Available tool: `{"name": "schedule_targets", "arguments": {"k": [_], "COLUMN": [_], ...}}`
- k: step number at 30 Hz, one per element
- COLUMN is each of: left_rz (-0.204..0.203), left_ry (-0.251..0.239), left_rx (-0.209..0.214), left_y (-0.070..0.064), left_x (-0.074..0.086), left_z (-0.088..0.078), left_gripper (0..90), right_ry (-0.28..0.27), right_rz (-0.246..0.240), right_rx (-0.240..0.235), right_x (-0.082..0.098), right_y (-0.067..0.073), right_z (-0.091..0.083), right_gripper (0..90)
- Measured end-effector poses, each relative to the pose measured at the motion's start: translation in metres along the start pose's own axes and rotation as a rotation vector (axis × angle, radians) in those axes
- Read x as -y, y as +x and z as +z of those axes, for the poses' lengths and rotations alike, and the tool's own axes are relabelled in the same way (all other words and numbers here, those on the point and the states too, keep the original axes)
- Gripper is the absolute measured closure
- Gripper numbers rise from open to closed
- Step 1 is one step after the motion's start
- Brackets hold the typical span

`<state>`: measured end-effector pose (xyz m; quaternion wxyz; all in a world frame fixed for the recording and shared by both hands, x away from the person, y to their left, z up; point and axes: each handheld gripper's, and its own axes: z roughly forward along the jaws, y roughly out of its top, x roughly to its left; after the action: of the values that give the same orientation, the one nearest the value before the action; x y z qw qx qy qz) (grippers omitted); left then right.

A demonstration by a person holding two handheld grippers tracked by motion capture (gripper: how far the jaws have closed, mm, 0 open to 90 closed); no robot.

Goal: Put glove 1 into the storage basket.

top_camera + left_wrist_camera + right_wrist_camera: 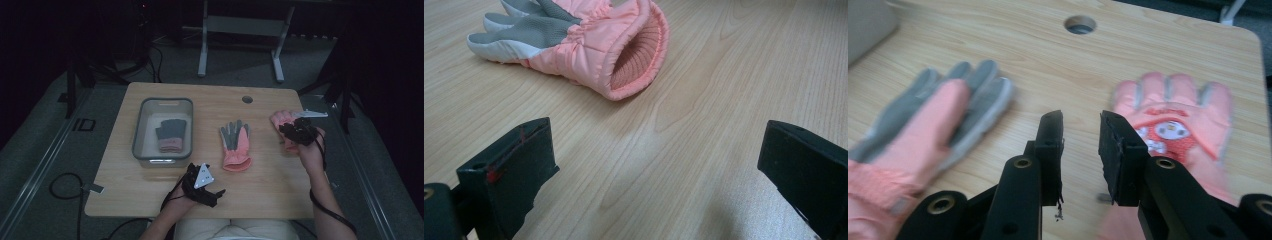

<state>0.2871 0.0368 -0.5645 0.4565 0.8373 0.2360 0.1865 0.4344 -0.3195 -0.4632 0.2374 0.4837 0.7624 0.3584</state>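
Currently right tool [1081, 150] hovers empty, slightly parted, beside right pink glove [1175, 125]; left tool [654, 170] released on bench [704, 100].

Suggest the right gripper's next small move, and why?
Probably lower the right gripper onto the pink glove beside it and close. Its jaws stand slightly apart with nothing between them, above the table; the glove lies flat, uncaught. A dark glove already lies in the bin.

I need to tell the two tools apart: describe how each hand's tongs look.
Both tongs are black with blocky, flat-faced jaws. The left tongs carry a grey three-cornered plate on top, and one jaw has small red marks. The right tongs have round bolt holes along their arms. A black cable trails along the right forearm.
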Motion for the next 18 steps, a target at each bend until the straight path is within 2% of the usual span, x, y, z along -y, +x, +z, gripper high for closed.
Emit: {"name": "schedule_targets", "arguments": {"k": [3,5,11,15,18], "left_rz": [-0.001,-0.002,-0.002,-0.001,0.0], "left_ry": [0.0,0.0,0.0,0.001,0.002], "left_rx": [-0.001,0.0,0.0,-0.002,-0.002], "left_y": [0.0,0.0,0.0,0.0,0.0], "left_x": [0.0,0.0,0.0,0.0,0.0], "left_z": [0.0,0.0,0.0,0.0,0.0], "left_gripper": [1.4,1.3,1.4,1.4,1.4], "right_ry": [0.012,0.016,0.018,0.034,0.055], "right_rz": [-0.017,-0.012,-0.007,-0.024,-0.028], "right_rx": [0.026,0.04,0.071,0.086,0.09], "right_x": [0.002,0.002,-0.01,-0.018,-0.019], "right_y": [-0.014,-0.023,-0.048,-0.059,-0.064], "right_z": [0.004,0.006,0.011,0.017,0.025], "right_gripper": [70.3,70.1,67.2,63.5,62.3]}}
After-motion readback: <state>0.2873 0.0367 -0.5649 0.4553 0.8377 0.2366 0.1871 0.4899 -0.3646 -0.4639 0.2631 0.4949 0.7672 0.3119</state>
